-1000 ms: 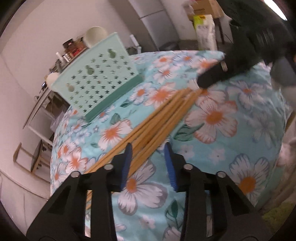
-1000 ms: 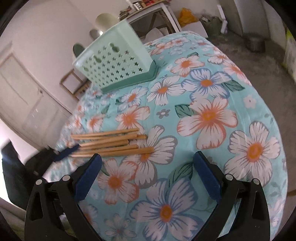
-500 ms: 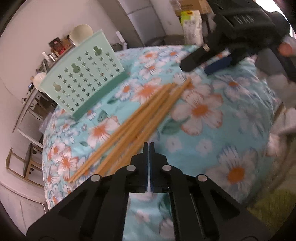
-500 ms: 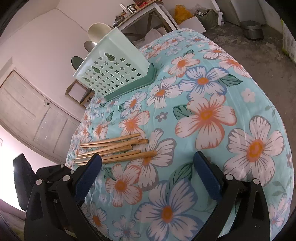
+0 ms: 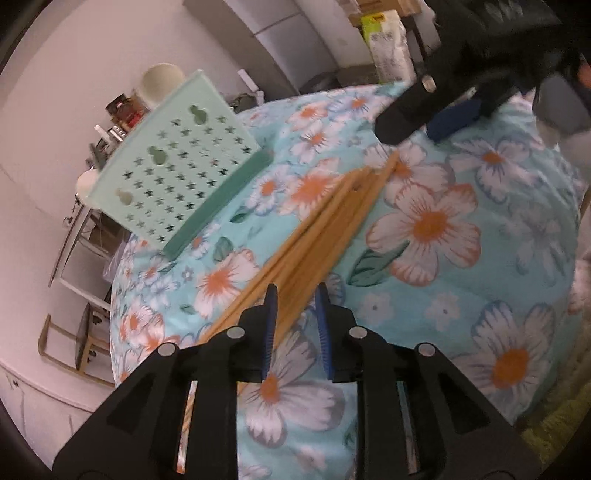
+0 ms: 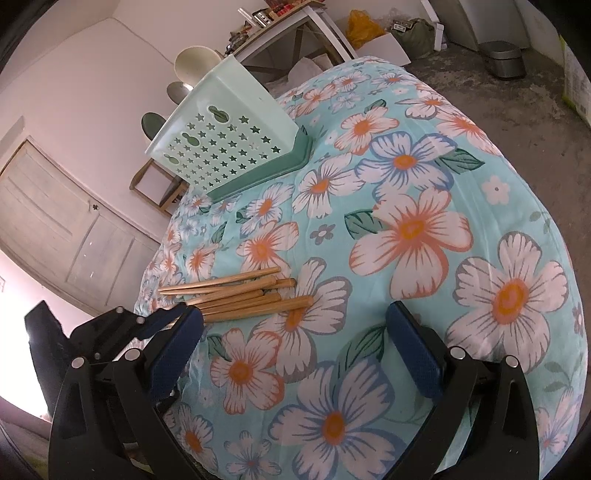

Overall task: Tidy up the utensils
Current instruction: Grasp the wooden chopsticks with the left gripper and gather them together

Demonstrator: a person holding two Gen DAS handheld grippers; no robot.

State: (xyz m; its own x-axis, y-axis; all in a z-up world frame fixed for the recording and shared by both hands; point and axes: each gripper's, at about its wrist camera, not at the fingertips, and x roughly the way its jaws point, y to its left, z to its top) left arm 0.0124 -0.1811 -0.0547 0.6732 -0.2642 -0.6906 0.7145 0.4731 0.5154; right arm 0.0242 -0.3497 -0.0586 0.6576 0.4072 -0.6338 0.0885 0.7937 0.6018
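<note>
Left gripper [image 5: 295, 314]: jaws set a narrow gap apart, having just been opening; blue pads either side of the near ends of the chopsticks, which run between them; no pad visibly pressing on the wood.
Right gripper [image 6: 295, 343]: jaws spread wide, nothing between them; held over bare cloth beside the thick ends of the sticks.
Chopsticks [image 6: 236, 295]: a loose bundle of wooden sticks lying flat on the tablecloth, roughly parallel, thick ends staggered toward the right gripper, thin ends toward the left gripper; in the left wrist view [image 5: 325, 229] they run away from the pads toward the far gripper.
Left gripper, seen from the right wrist [image 6: 162, 319]: black frame with a blue tip at the thin end of the bundle; contact cannot be told.
Right gripper, seen from the left wrist [image 5: 436, 110]: dark and blurred, above the far end of the sticks.
Tablecloth [image 6: 417, 236]: turquoise, large white and orange flowers, draped over a rounded table.
Basket [image 6: 225, 136]: pale green plastic, star-shaped holes, on a darker green base; stands on the cloth well apart from the chopsticks, at the far side [image 5: 177, 162].
Background: white cupboard doors [image 6: 55, 225], a side table with clutter [image 6: 295, 18].
</note>
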